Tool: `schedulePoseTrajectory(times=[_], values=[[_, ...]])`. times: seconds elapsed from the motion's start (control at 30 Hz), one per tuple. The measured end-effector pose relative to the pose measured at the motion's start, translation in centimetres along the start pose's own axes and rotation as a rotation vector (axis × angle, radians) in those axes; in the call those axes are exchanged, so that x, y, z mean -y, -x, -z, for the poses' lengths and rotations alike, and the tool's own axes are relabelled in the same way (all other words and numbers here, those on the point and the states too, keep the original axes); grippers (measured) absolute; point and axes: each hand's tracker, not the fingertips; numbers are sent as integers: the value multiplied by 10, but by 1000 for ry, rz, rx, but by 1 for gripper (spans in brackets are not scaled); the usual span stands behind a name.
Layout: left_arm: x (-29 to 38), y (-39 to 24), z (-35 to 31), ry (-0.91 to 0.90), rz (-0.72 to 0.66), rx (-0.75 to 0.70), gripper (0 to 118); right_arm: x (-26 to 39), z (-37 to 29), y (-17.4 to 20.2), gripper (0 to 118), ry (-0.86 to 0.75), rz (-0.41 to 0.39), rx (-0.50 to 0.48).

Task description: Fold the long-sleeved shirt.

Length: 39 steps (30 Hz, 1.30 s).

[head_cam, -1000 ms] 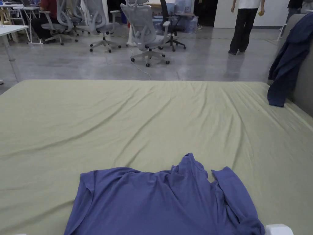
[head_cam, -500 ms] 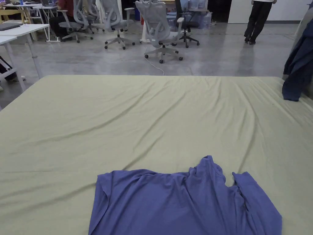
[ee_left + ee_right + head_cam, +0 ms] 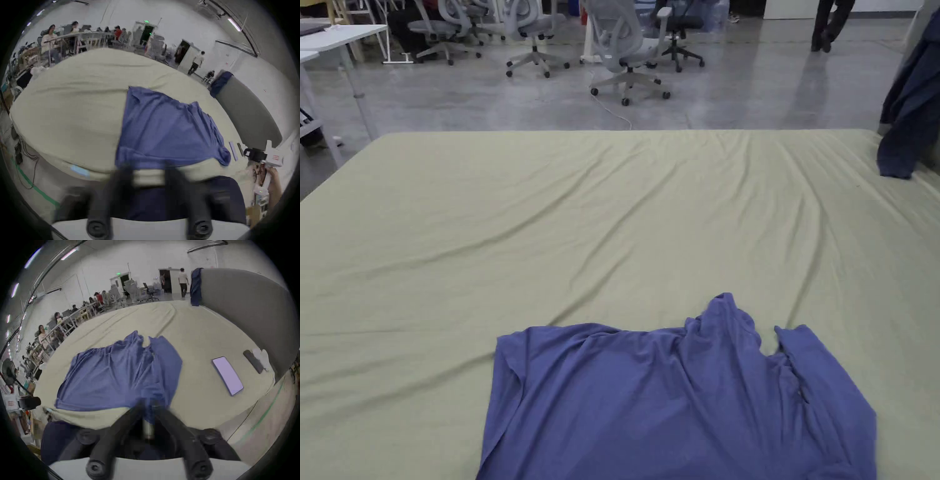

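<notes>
A blue long-sleeved shirt (image 3: 675,400) lies spread on the olive sheet (image 3: 612,219), close to the bed's near edge, with its collar pointing away from me. In the right gripper view my right gripper (image 3: 149,405) is shut on a bunch of the shirt (image 3: 116,373) at its near right corner. Blue cloth shows between the jaws. In the left gripper view my left gripper (image 3: 147,175) is open and blurred, its jaws wide apart just short of the near hem of the shirt (image 3: 162,126). Farther off in that view the right gripper (image 3: 259,155) sits past the shirt's right end.
A phone (image 3: 227,374) and a dark flat object (image 3: 253,361) lie on the sheet right of the shirt. A grey headboard (image 3: 243,305) runs along the right side, with a dark blue garment (image 3: 906,106) draped over it. Office chairs (image 3: 625,44) and people stand beyond the bed.
The head camera has tilted down and shifted. A white gripper body seen at the bottom right one second ago is out of the picture. The shirt lies much as before.
</notes>
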Motion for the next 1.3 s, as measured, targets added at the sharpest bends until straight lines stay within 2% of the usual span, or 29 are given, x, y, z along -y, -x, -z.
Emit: schedulePoseTrajectory(times=[0.03, 0.1, 0.13, 0.17, 0.2, 0.23, 0.27, 0.3, 0.33, 0.5, 0.6, 0.67, 0.7, 0.73, 0.77, 0.83, 0.87, 0.93, 1.0, 1.13, 1.17, 1.2, 1.27, 1.3], values=[[2, -3, 0, 0, -2, -22, 2, 7, 7, 4, 4, 12, -20, -9], [-8, -4, 9, 20, -43, 52, 1, 11, 19, 14, 4, 50, -76, -90], [-18, -7, 14, 9, -65, 77, 1, 11, 23, 18, 4, 53, -79, -90], [-32, -7, 23, -11, -83, 87, 7, 9, 29, 23, 4, 49, -89, -90], [-48, -8, 35, -22, -75, 70, 29, 8, 33, 27, 4, 49, -103, -96], [-64, -8, 48, -27, -65, 51, 85, 5, 36, 30, 4, 48, -115, -102], [-89, -9, 70, -20, -37, 18, 118, 2, 39, 32, 4, 47, -124, -109], [-106, -5, 85, -18, -2, -53, 116, -3, 43, 33, 4, 45, -127, -113], [-130, -6, 110, -113, 30, -38, 112, -6, 47, 33, 4, 43, -126, -116], [-208, 8, 246, -34, 24, -218, 110, -23, 64, 25, 4, 54, -119, -90], [-208, 3, 305, -58, 220, -315, 84, -39, 82, 20, 4, 75, -92, -86], [-198, 1, 329, 16, 284, -315, 75, -55, 97, 18, 5, 79, -99, -83], [-197, 1, 331, 9, 266, -316, 73, -69, 108, 18, 5, 74, -120, -61], [-198, 0, 327, -23, 236, -312, 47, -82, 116, 19, 22, 63, -141, -44], [-203, 0, 317, -53, 175, -277, 5, -98, 126, 20, 48, 46, -163, -41], [-206, 8, 304, -69, 155, -251, 1, -134, 153, 23, 114, 29, -176, -39], [-208, 11, 299, -71, 154, -265, 1, -153, 170, 26, 118, 27, -177, -35], [-217, 30, 286, -47, 104, -177, 1, -190, 210, 31, 118, -3, -180, -42], [-220, 41, 275, -46, 32, -173, 1, -227, 262, 41, 118, 34, -175, -42], [-218, 50, 254, -20, 36, -140, 1, -274, 343, 64, 118, 200, -170, -26], [-216, 49, 252, -20, 48, -143, 1, -279, 363, 73, 115, 238, -189, -15], [-217, 50, 250, -17, 67, -150, 1, -284, 380, 81, 109, 284, -203, -6], [-213, 52, 249, -13, 74, -154, 1, -285, 398, 95, 79, 333, -223, 26], [-211, 53, 250, -8, 68, -148, 1, -283, 406, 101, 59, 363, -234, 42]])
